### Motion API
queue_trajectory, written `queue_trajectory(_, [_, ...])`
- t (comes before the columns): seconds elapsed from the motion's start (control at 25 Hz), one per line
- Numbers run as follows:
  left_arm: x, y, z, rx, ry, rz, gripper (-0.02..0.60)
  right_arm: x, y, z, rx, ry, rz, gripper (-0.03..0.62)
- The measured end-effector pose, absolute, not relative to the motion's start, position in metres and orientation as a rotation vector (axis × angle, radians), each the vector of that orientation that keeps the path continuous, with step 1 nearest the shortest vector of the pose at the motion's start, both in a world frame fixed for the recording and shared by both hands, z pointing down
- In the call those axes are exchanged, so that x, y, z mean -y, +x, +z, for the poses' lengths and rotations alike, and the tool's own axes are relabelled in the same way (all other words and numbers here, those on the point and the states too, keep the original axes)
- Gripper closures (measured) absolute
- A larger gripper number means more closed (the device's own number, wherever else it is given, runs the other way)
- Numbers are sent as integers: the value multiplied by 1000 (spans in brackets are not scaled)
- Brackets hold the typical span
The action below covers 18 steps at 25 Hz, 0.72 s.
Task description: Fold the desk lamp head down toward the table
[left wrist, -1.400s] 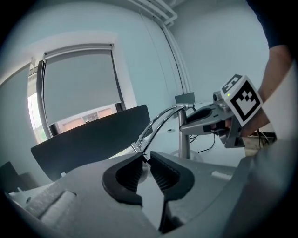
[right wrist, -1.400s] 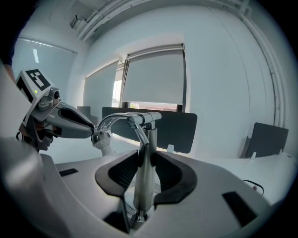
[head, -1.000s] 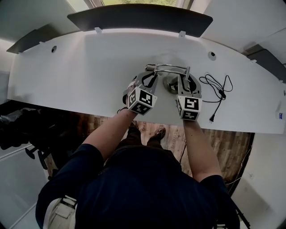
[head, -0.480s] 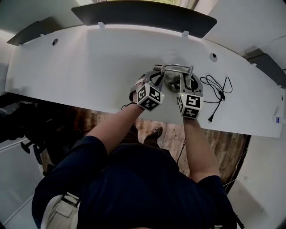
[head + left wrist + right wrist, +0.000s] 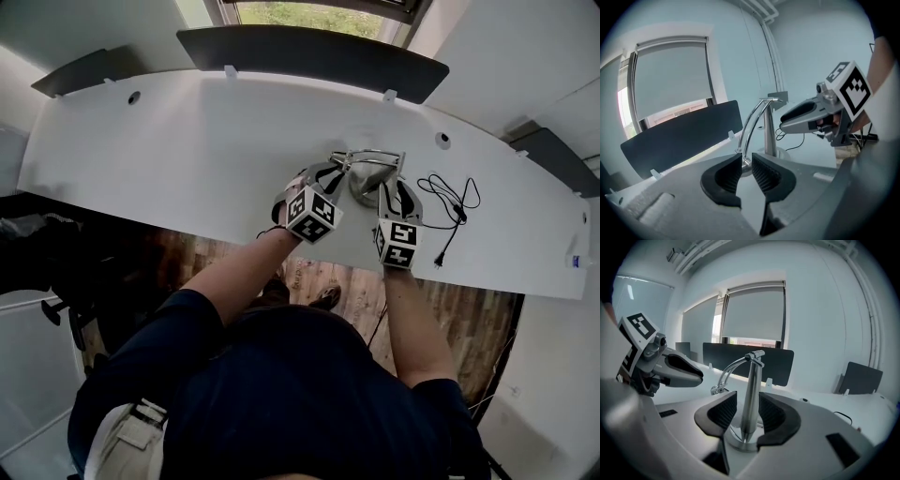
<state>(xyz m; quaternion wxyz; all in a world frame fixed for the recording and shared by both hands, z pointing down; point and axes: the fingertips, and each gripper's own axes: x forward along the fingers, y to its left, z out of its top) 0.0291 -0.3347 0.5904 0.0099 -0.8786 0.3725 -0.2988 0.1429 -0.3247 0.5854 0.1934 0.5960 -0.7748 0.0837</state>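
A chrome desk lamp stands on the white desk (image 5: pixel 187 150), with a round base (image 5: pixel 364 180), an upright post (image 5: pixel 751 390) and a curved arm (image 5: pixel 752 124) bent down to the left. Its small head (image 5: pixel 715 390) hangs low, near the desk. My right gripper (image 5: pixel 394 180) (image 5: pixel 747 401) straddles the post's lower part. Its jaws are opening and the pads stand just off the metal. My left gripper (image 5: pixel 326 171) (image 5: pixel 746 161) points at the lamp head from the left. Only a narrow gap shows between its pads, and the head sits just past the tips.
A black power cable (image 5: pixel 450 202) lies coiled on the desk right of the lamp, its plug near the front edge. A dark divider panel (image 5: pixel 309 52) runs along the desk's far edge. Bare desk stretches to the left.
Both grippers have drawn back a little from the lamp toward the desk's front edge. The lamp stays folded as it was.
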Motion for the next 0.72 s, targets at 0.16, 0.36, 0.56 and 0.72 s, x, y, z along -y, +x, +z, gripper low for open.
queue_trajectory(0.16, [299, 31, 544, -1085, -2777, -825, 522, 283, 134, 565, 2215, 1626, 216, 445])
queue_trajectory(0.36, [260, 25, 475, -994, -2833, -607, 522, 252, 110, 521, 2331, 1627, 210, 455])
queue_trajectory(0.56, [225, 18, 430, -917, -2925, -459, 523, 224, 83, 481, 2449, 1587, 217, 482])
queue_trajectory(0.72, [208, 13, 407, -893, -2968, -347, 537, 202, 64, 454, 2528, 1520, 209, 511])
